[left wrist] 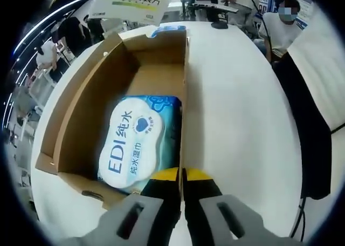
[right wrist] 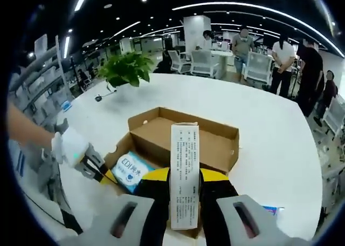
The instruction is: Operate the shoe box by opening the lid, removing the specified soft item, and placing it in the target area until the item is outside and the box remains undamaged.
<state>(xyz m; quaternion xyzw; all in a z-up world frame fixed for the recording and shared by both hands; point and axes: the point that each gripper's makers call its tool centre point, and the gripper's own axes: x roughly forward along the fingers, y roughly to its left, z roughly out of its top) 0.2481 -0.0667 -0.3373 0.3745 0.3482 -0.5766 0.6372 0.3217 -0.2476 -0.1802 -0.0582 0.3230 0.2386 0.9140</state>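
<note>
Now my left gripper (left wrist: 182,177) pinches the box (left wrist: 81,111) wall to steady it, while my right gripper (right wrist: 184,176) clamps a carton (right wrist: 184,170), wipes (left wrist: 137,143) at 12 o'clock.

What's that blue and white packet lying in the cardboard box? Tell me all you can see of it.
The wet wipes pack is a soft, glossy plastic packet, blue with a white label reading EDI and Chinese characters. It lies flat, label up, at one end of the open shoe box. The left claw is closed on the box wall beside it.

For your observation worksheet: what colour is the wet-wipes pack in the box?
The wet-wipes pack is light blue and white with blue lettering, clearest in the left gripper view.
</note>
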